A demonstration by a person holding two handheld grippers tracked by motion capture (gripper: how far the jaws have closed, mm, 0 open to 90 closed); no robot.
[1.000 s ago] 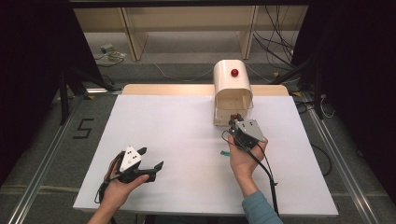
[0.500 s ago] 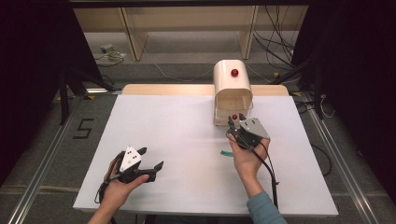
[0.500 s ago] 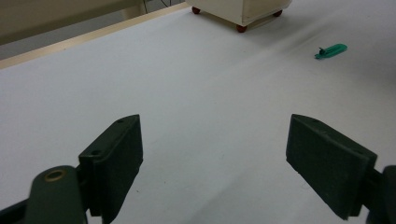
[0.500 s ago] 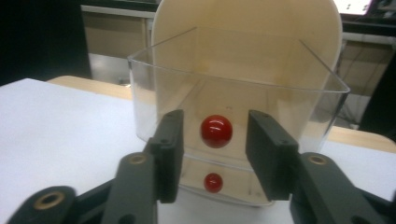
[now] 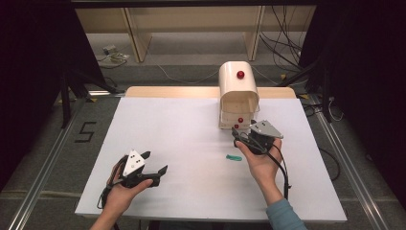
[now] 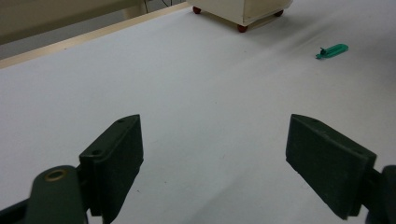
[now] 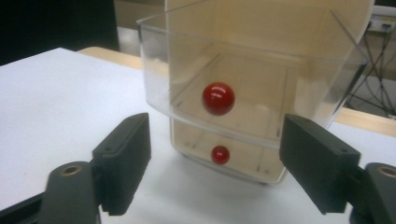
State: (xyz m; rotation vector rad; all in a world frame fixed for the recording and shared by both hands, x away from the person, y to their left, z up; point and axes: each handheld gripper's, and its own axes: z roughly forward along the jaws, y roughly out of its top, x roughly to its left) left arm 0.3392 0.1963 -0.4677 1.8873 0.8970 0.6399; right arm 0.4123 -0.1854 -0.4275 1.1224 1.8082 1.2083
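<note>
A small cream plastic drawer cabinet (image 5: 238, 98) with a rounded, arched top is seen standing near the far edge of the table (image 5: 182, 143), whose surface is covered by a smooth, matte white sheet over a pale wooden board. The cabinet rests on small red ball feet, visible in the left gripper view. A glossy red spherical knob is carried on each drawer front. In the right gripper view the middle drawer (image 7: 243, 88) is shown pulled partly out of the cabinet; it is a clear, thin-walled plastic tray with rounded corners, and its red knob (image 7: 218, 98) lies directly ahead, between the two jaws but untouched by them. A lower drawer with a smaller-looking knob (image 7: 220, 154) is seen beneath it, pushed in. The right gripper (image 5: 243, 135) is held just in front of the drawers; its flat, rectangular black jaws have just been opening and are now spread wide, with nothing clamped. The left gripper (image 5: 154, 168) is rested in the left hand (image 5: 122, 189) near the front edge of the table, well apart from the cabinet, its jaws likewise spread wide and empty. A small, flat green plastic piece (image 5: 233, 157) lies on the white sheet beside the right hand (image 5: 262, 163).
</note>
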